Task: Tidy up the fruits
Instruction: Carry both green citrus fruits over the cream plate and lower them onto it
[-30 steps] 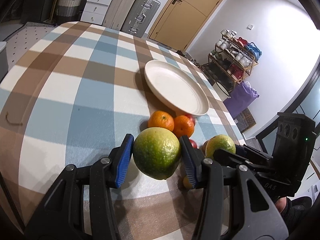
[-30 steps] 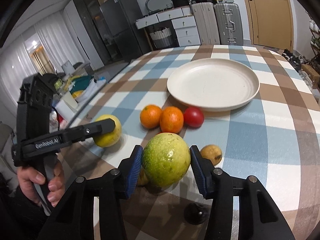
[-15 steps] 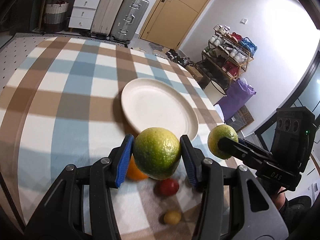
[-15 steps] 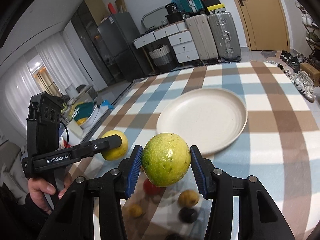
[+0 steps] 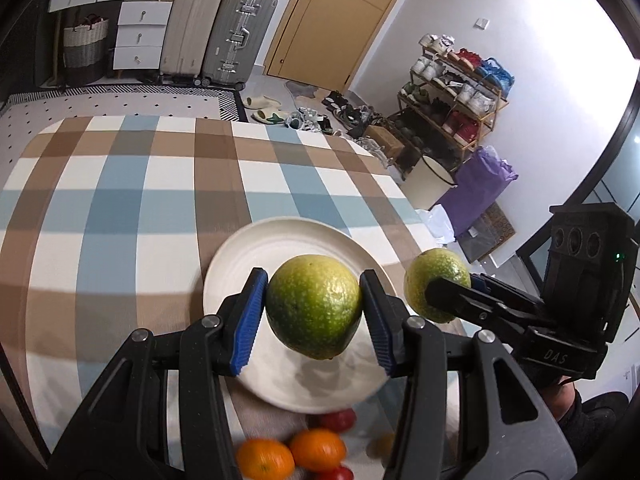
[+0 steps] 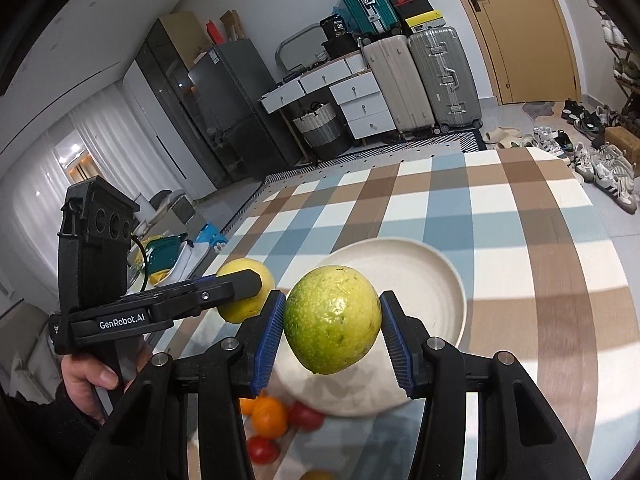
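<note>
Left wrist view: left gripper fingers pinching a green fruit, now carried up off the desk to hang over the plate, oranges left below. Right wrist view: right gripper pinching its fruit, likewise lifted above the plate. Ready for lowering and release, probably.

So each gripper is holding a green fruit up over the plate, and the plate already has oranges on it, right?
Not quite. Each gripper does hold a green fruit over the plate, but the plate is bare. The oranges lie on the table beside it, as the left wrist view shows.
</note>
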